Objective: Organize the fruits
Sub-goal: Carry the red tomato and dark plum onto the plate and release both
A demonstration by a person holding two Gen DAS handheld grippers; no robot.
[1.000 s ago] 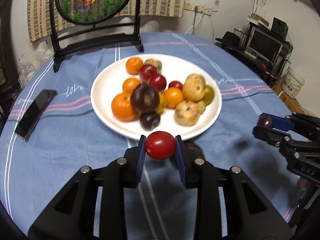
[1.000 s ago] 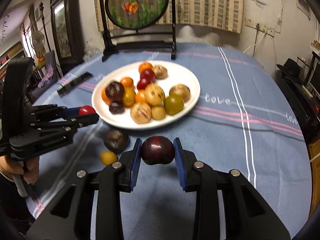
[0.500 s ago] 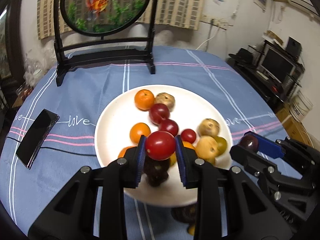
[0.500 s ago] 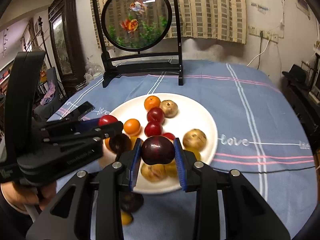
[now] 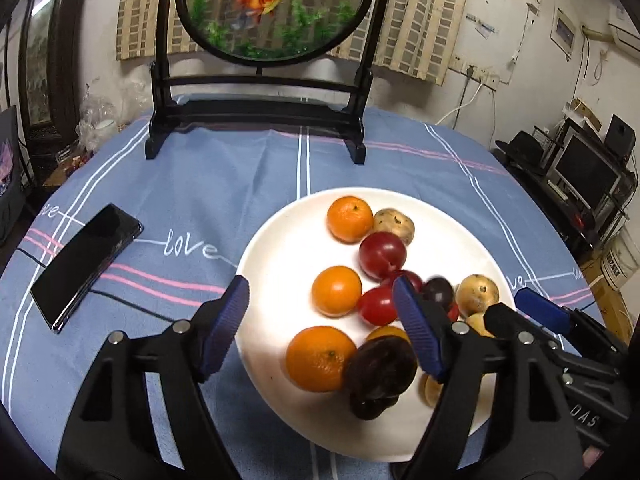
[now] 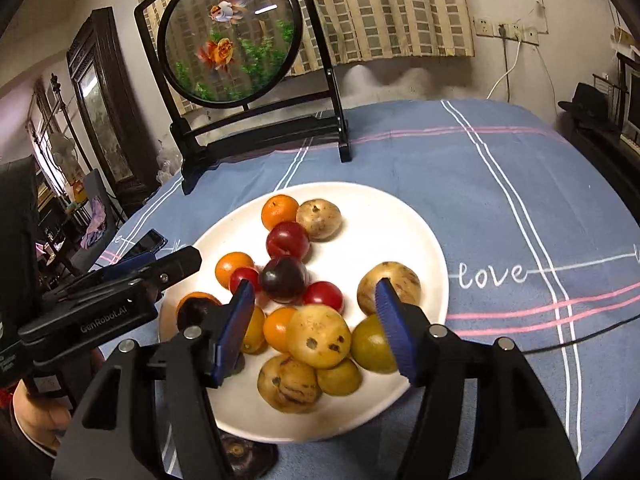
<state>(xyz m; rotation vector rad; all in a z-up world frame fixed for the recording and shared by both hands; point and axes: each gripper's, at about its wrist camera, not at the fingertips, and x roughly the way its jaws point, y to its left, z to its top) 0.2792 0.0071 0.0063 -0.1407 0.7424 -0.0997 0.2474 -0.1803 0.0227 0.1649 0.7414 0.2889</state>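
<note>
A white plate [image 5: 280, 248] holds several oranges, red and dark plums, tomatoes and yellow-brown fruits. My left gripper [image 5: 322, 320] hangs over the plate's near left part with its jaws opening and nothing pressed between them. The red tomato [image 5: 378, 306] lies on the plate beside the right finger. My right gripper [image 6: 314, 308] hovers over the plate [image 6: 392, 220], jaws opening too. The dark plum [image 6: 284, 280] rests among the fruit just beyond its fingertips, free of the pads. Each gripper shows at the edge of the other's view.
A black phone [image 5: 86, 266] lies on the blue tablecloth left of the plate. A round fish screen on a black stand [image 5: 272, 8] stands at the table's far side. A dark fruit [image 6: 244, 456] sits on the cloth at the plate's near rim.
Both grippers moved forward over the plate and opened. The left one let go of the red tomato and the right one let go of the dark plum; both fruits now lie on the plate.
</note>
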